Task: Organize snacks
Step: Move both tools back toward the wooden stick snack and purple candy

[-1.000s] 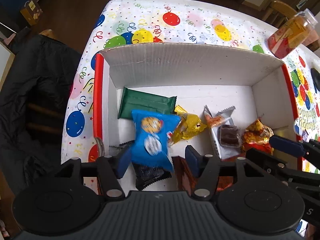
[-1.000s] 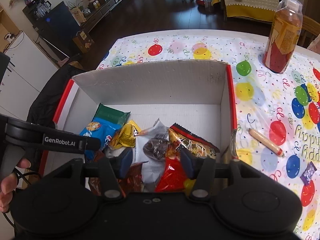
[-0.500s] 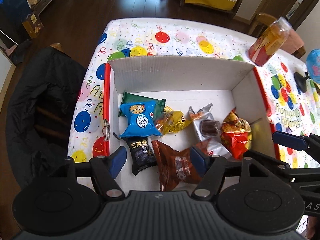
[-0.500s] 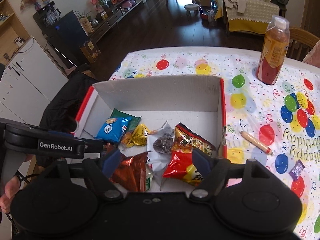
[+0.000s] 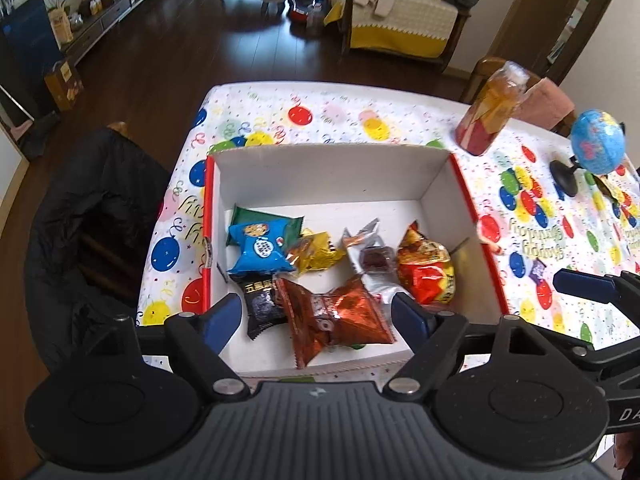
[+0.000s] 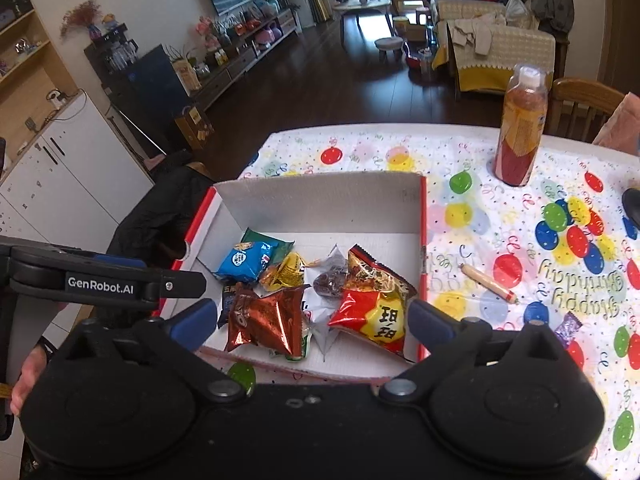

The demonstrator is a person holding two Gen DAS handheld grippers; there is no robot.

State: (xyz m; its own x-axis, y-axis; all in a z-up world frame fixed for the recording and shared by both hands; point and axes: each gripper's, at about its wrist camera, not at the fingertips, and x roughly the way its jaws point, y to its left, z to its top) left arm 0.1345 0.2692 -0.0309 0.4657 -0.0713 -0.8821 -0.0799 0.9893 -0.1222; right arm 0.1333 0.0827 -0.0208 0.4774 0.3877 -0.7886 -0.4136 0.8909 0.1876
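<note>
A white cardboard box (image 5: 320,176) (image 6: 320,200) with red edges sits on the balloon-print tablecloth and holds several snack packs. Among them are a blue cookie pack (image 5: 260,250) (image 6: 246,260), a copper-brown pack (image 5: 336,314) (image 6: 266,316) and a red and yellow pack (image 5: 428,268) (image 6: 374,310). My left gripper (image 5: 318,316) hovers above the box's near side, its jaws opening, nothing between them. My right gripper (image 6: 312,320) hangs above the box's near edge, jaws opening wide and empty. A sausage stick (image 6: 488,283) and a small purple candy (image 6: 566,326) (image 5: 538,270) lie on the cloth right of the box.
A drink bottle (image 5: 490,114) (image 6: 520,128) stands at the table's far right. A small globe (image 5: 596,142) on a black stand is right of it. A chair with a dark jacket (image 5: 92,216) stands at the table's left edge. A hand (image 6: 28,376) holds the left gripper.
Both grippers have risen and pulled back from the box while their jaws widened. The blue pack left the left gripper and now lies in the box; the red pack lies free of the right jaws.
</note>
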